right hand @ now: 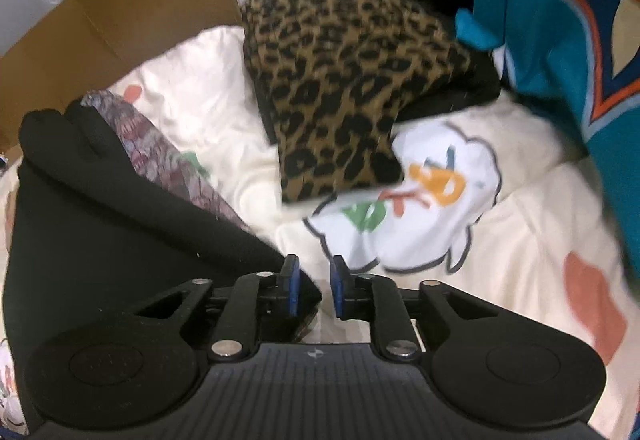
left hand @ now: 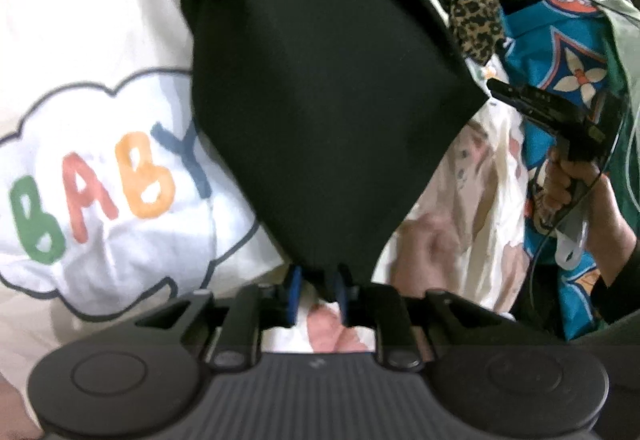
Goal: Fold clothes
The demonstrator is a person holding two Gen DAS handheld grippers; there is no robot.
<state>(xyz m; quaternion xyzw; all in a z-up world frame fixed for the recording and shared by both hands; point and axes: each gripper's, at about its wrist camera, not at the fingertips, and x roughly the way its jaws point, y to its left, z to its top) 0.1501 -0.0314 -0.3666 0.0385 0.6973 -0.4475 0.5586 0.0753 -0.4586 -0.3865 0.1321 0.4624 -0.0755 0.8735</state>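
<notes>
Now black garment hangs between left gripper jaws.

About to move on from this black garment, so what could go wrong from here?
1. The left gripper has its jaws apart with the black garment hanging at one pad; it may catch and drag when you pull away.
2. The right gripper is open beside the garment's corner, so the fold may spring open.
3. The leopard-print piece and BABY cloth lie close; a sweep could muss them.
</notes>
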